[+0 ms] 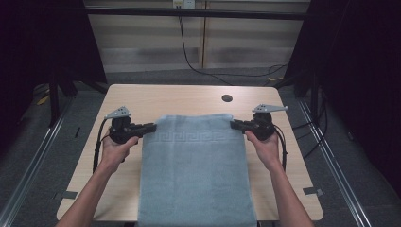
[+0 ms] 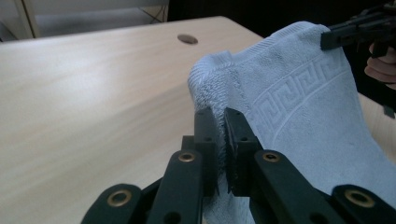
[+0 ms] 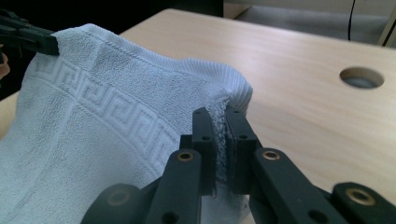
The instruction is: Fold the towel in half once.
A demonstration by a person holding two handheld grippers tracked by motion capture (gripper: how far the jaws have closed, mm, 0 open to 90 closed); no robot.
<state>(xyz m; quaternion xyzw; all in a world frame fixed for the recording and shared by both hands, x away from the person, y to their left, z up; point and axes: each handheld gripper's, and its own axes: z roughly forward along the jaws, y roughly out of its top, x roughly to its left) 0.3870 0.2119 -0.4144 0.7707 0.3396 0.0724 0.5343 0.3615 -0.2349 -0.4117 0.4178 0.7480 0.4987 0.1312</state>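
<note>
The pale blue towel [image 1: 196, 175] hangs stretched between the two tongs, its far edge lifted off the worktop [image 1: 189, 97] and the rest sloping down toward the person and over the near edge. A woven key-pattern band [image 1: 194, 137] runs across it just below the raised edge, from one set of tongs to the other.

The left tongs [image 1: 152, 126] are clenched on the towel's far left corner; in the left gripper view the jaws pinch a fold of cloth [image 2: 219, 128] between them, with the right tongs [image 2: 334, 38] gripping the opposite corner farther off. The right tongs [image 1: 235, 124] are clamped on the far right corner; the right gripper view shows the thick hem [image 3: 233, 88] bunched just above the closed jaws.

Beyond the right tongs, a round cable hole [image 1: 227, 98] sits in the bare wood.
</note>
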